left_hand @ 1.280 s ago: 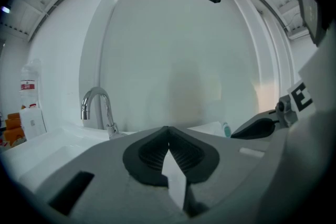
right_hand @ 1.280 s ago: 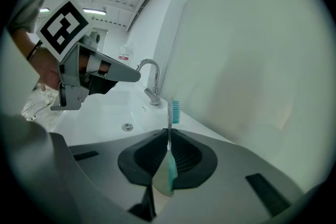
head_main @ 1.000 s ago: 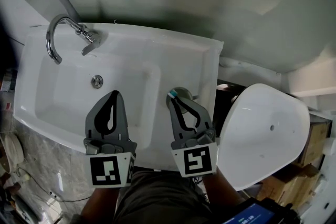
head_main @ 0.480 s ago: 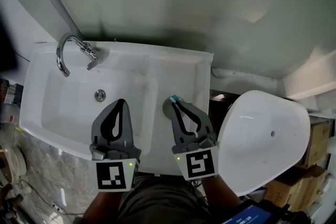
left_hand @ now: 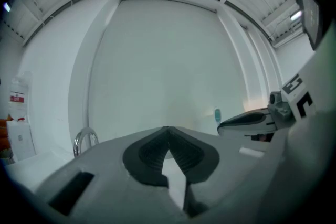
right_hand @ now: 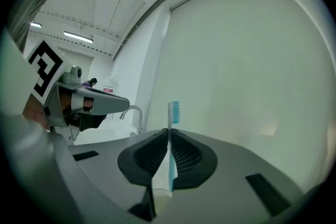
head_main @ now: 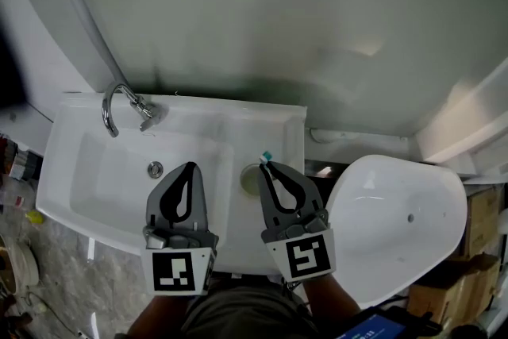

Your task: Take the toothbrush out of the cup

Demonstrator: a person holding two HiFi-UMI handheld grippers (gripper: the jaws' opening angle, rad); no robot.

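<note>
Pale wall [head_main: 278, 12] fills the upper frame. Centre left: white washbasin [head_main: 103, 179] with chrome faucet [head_main: 145, 109] at its upper left corner and round drain [head_main: 155, 168]. Lower right: white oval fixture [head_main: 397, 218], cardboard boxes [head_main: 480, 222] beside it. Lower left: mottled grey floor [head_main: 40, 250].

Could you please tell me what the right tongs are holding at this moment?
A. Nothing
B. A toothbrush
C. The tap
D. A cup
B: in the right gripper view the right tongs are shut on the toothbrush, which stands upright between them with its blue bristles above the tips.
</note>
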